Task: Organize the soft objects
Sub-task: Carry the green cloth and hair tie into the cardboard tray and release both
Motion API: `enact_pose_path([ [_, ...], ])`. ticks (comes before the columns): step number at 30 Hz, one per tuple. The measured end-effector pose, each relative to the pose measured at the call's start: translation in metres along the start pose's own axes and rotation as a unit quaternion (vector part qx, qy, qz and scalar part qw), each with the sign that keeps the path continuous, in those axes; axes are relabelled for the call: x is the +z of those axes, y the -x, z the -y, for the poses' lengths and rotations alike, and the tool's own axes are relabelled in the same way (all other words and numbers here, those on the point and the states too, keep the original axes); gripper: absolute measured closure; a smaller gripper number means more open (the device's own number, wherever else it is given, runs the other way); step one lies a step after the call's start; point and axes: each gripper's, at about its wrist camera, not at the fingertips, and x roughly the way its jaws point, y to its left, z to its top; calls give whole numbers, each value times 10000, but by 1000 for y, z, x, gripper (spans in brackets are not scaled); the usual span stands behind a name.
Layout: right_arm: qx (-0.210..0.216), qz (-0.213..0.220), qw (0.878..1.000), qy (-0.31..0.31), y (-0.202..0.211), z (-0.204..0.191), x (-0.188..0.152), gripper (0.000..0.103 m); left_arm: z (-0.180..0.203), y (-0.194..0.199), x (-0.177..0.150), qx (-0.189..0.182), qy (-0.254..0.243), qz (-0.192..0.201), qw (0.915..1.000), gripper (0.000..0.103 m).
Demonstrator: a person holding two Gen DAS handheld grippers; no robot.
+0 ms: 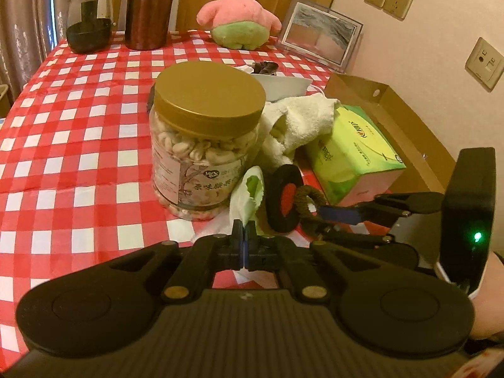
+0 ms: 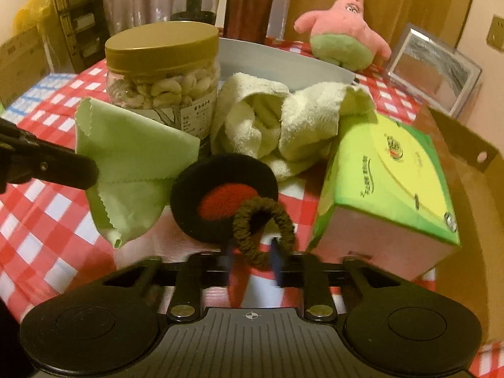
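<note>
My left gripper (image 1: pixel 244 230) is shut on a light green cloth (image 1: pixel 249 195) and holds it up beside the nut jar; the cloth also shows in the right wrist view (image 2: pixel 132 157). My right gripper (image 2: pixel 252 252) is partly open around a brown hair tie (image 2: pixel 264 230), with its fingers (image 2: pixel 277 258) on either side; it also shows in the left wrist view (image 1: pixel 318 217). A black foam pad with a red centre (image 2: pixel 220 198) stands just behind the tie. A cream towel (image 2: pixel 283 119) lies crumpled behind it. A pink star plush (image 1: pixel 239 12) sits at the table's far end.
A gold-lidded jar of nuts (image 1: pixel 204 145) stands mid-table on the red checked cloth (image 1: pixel 78 126). A green tissue pack (image 2: pixel 387 182) lies in an open cardboard box (image 1: pixel 393 110) at right. A white dish (image 2: pixel 277 60), a picture frame (image 1: pixel 318 34) and two canisters (image 1: pixel 148 9) stand behind.
</note>
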Motion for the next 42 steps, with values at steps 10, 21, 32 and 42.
enact_pose_path([
  [10, 173, 197, 9988, -408, 42, 10, 1, 98, 13, 23, 7, -48, -7, 220, 9997, 103],
  [21, 9, 594, 9947, -841, 114, 30, -6, 98, 53, 56, 25, -242, -215, 567, 9979, 103],
  [32, -763, 936, 9809, -1525, 171, 128, -17, 98, 147, 33, 64, -1036, -759, 661, 9895, 103],
  [42, -1267, 848, 9701, -1891, 176, 220, -40, 97, 234, -27, 92, -1667, -1052, 476, 9792, 103],
])
